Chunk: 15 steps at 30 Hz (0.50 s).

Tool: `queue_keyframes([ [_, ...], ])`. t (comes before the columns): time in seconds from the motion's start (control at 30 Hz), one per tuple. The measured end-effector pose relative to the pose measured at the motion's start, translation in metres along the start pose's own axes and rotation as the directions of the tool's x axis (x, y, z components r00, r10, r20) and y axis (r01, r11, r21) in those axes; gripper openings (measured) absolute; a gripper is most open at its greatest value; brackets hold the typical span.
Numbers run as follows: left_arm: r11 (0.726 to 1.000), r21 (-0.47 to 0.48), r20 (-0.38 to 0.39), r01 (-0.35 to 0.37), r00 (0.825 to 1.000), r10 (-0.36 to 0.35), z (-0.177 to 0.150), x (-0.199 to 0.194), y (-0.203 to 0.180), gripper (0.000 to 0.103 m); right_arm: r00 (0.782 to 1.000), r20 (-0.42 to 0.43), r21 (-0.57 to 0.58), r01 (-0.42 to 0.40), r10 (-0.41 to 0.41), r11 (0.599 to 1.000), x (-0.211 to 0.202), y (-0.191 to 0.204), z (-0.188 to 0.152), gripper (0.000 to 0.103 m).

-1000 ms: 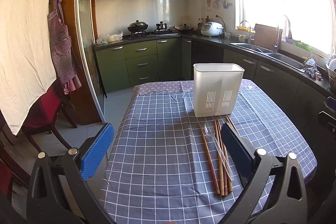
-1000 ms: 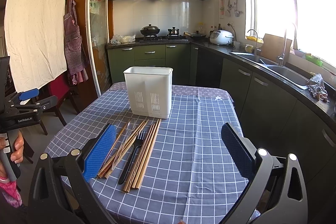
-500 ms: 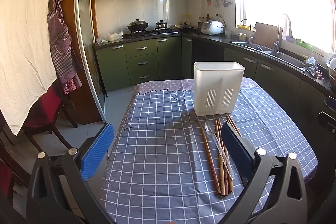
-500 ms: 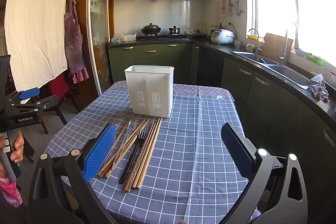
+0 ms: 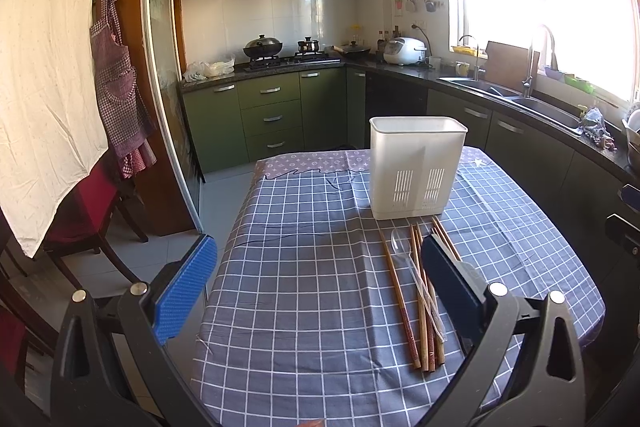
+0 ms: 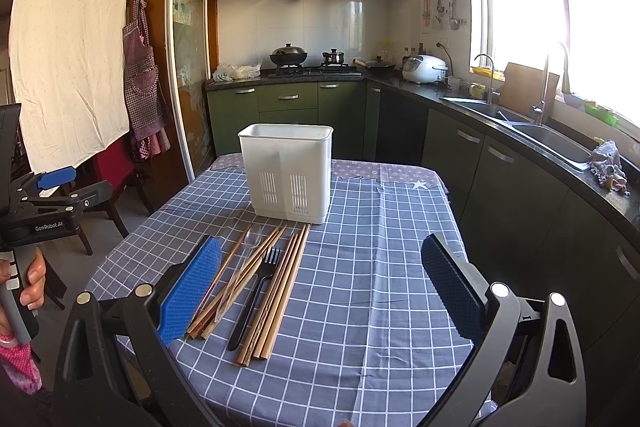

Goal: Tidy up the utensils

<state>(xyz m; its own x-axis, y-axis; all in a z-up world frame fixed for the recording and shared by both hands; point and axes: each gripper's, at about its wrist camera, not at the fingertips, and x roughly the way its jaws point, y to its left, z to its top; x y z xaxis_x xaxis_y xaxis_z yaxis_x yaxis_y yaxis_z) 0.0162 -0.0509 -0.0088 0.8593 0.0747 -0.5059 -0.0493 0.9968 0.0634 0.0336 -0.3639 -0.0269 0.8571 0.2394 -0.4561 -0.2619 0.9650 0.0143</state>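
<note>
Fingers (image 6: 192, 287) of both grippers spread wide, empty; chopsticks (image 6: 276, 291) beside holder (image 6: 288, 171), spoon possibly among them.

Right gripper (image 6: 320, 279) above near edge of table (image 6: 400, 267), fingers (image 6: 192, 287) spread wide, nothing between them. White utensil holder (image 6: 288, 171) upright toward far edge, centre-left. Just before it, flat on checked cloth — wooden chopsticks (image 6: 276, 291), black fork (image 6: 256, 299), clear plastic spoon (image 6: 240, 267), lying side by side, tips toward holder; leftmost sticks partly hidden behind blue left pad. Left gripper (image 6: 56, 183) off table's left edge, held by hand (image 6: 32, 283); finger spacing unclear.
</note>
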Motion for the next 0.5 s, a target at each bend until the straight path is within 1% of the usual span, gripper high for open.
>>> queue_keyframes([
  [0.13,1.000,-0.007,-0.013,0.010,1.000,-0.010,0.0006,0.0027,0.0010,0.097,1.000,-0.002,-0.001,-0.001,0.001,1.000,-0.0001,-0.0006,0.0003,0.099],
  [0.5,1.000,-0.011,-0.017,-0.001,1.000,0.001,0.0023,0.0047,0.0020,0.097,1.000,-0.008,-0.006,-0.001,0.001,1.000,0.0014,-0.0017,-0.0009,0.099],
])
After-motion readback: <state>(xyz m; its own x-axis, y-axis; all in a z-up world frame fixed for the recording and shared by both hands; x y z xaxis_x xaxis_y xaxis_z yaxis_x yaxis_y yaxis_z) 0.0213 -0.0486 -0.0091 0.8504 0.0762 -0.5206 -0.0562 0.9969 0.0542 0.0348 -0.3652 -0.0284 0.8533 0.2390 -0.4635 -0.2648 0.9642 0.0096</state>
